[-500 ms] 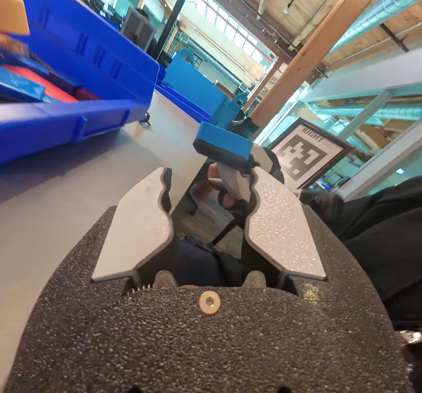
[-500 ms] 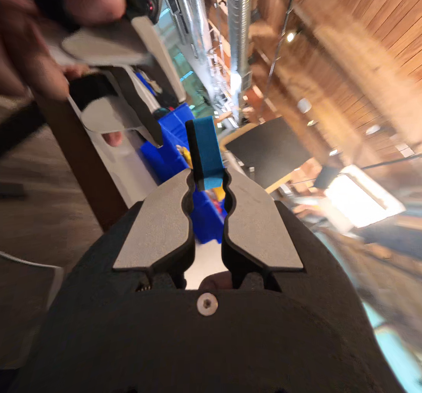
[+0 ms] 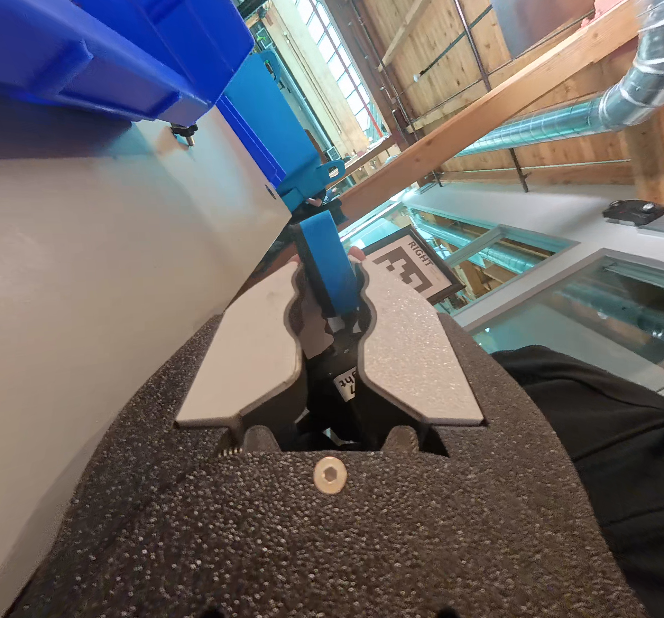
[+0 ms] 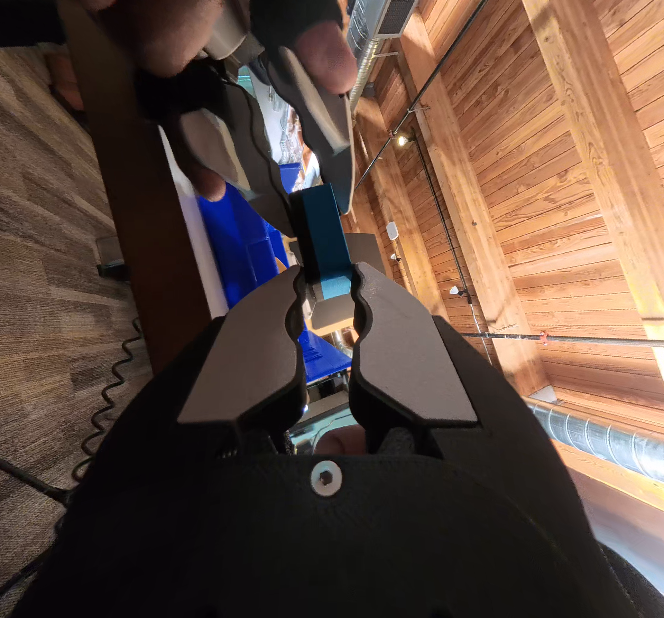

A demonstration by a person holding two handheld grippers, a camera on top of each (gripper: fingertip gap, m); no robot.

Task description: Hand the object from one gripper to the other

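Pinching the blue block at its near end, right gripper fingers clamp it. Left gripper fingers straddle the far end, spread; contact possibly on one side, hard to tell.

Daylight floods through windows beyond the left claw, glaring on the pale desk. Wide-angle bending warps edges. Above the right claw, the near hand blurs.

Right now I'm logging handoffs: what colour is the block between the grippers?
Blue with a black side: the block, clearest in the right wrist view.
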